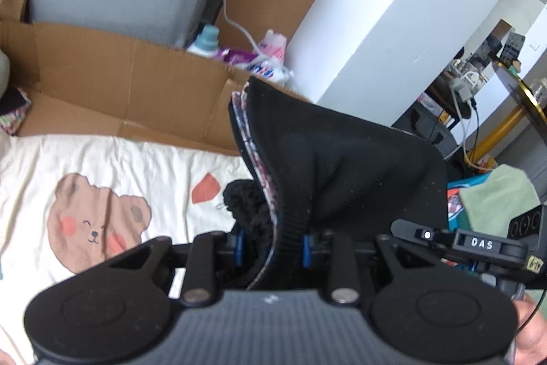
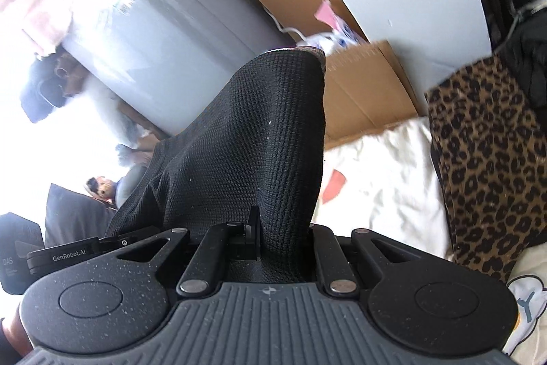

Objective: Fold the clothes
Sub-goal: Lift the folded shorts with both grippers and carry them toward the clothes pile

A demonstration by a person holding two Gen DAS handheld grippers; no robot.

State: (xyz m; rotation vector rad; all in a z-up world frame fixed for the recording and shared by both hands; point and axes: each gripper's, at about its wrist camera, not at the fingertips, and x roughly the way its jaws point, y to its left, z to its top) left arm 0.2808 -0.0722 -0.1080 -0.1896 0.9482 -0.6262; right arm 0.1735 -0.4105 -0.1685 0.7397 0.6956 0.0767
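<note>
The left hand-held gripper (image 1: 271,248) is clamped on a bunched edge of the black knit garment (image 1: 342,166), its patterned lining showing along the fold; the right hand-held gripper (image 2: 283,228) pinches another part of the same garment (image 2: 253,139), jaws nearly together on the cloth; the garment hangs in the air between the two, above the bed sheet (image 1: 119,166) with its bear print; beyond lie a leopard-print cloth (image 2: 489,159) and a flattened cardboard box (image 1: 119,84); judging by this, no fold is made yet; spreading and folding remain.
</note>
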